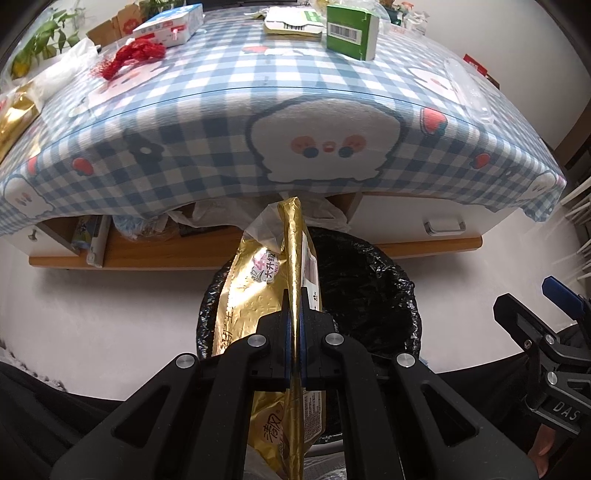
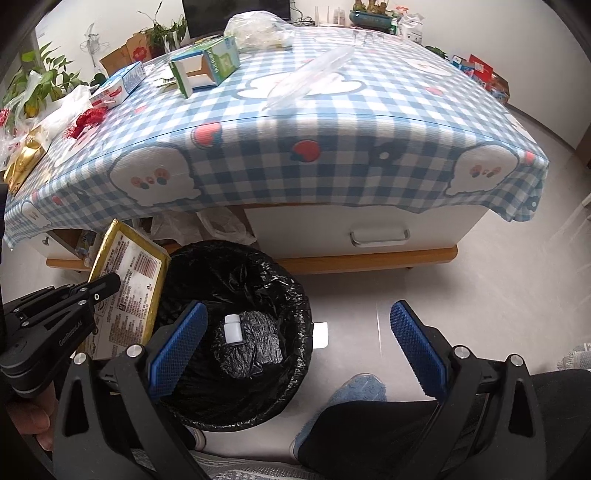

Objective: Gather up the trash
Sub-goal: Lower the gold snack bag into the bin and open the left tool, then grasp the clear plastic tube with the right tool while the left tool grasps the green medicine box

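Gold foil bag (image 1: 273,295) pinched flat in left gripper (image 1: 294,325), poised at rim of black-lined bin (image 2: 295,295), not dropped yet. Right gripper (image 2: 295,332) spread wide, empty, over bin. White bottle (image 2: 232,329) already inside. Left on table (image 2: 332,147): green box (image 1: 351,31), red netting (image 1: 135,55), prob. clear plastic wrap (image 2: 314,75), etc.

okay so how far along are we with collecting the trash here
Done: a small white bottle already lies in the black-lined bin. In hand: the left gripper is shut on a gold packet at the bin's rim; the right gripper is open and empty. Left: the green box, red netting and clear plastic wrapper remain on the table.
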